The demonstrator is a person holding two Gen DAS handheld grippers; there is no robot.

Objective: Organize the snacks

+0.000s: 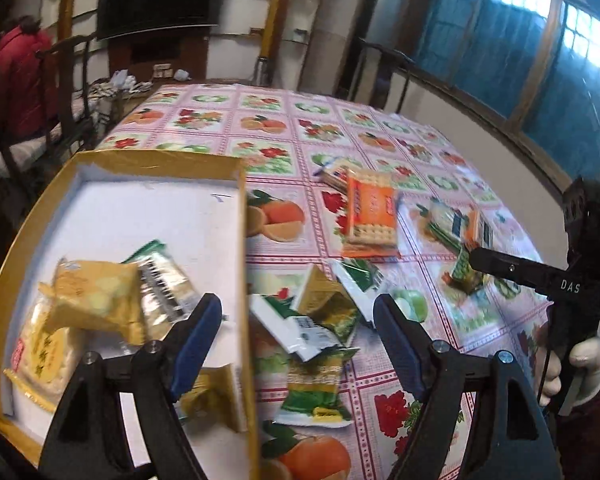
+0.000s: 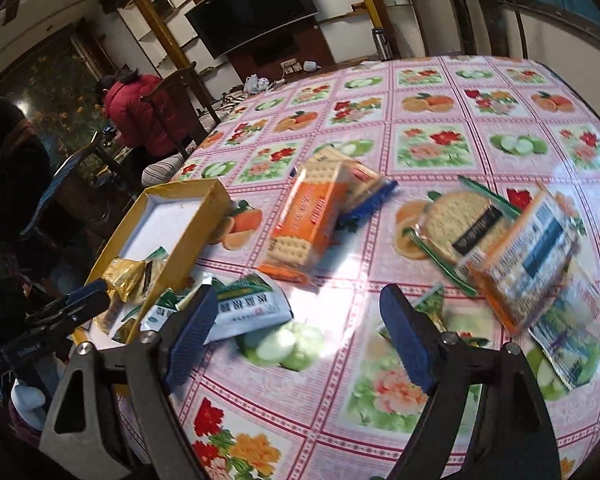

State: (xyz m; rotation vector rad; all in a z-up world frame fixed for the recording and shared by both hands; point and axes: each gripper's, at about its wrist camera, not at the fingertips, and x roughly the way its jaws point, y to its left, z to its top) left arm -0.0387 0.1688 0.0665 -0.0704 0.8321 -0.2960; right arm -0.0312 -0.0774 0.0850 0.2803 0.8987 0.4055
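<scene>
In yellow box (image 1: 236, 240): yellow packets (image 1: 96, 300), perhaps one silver-green; both grippers' jaws released, empty.

A surface (image 2: 432, 148) draped in pink checked oilcloth printed with oranges, apples and flowers fills the foreground. Behind it a dark flat television (image 2: 256, 8) hangs on a white wall with yellow-framed wooden shelving (image 2: 164, 28). Dark wooden chairs (image 1: 66, 92) stand at the far-left edge, beside a person in a red padded jacket (image 2: 140, 108). Blue-tinted, wood-framed windows (image 1: 540, 52) glow with daylight.
</scene>
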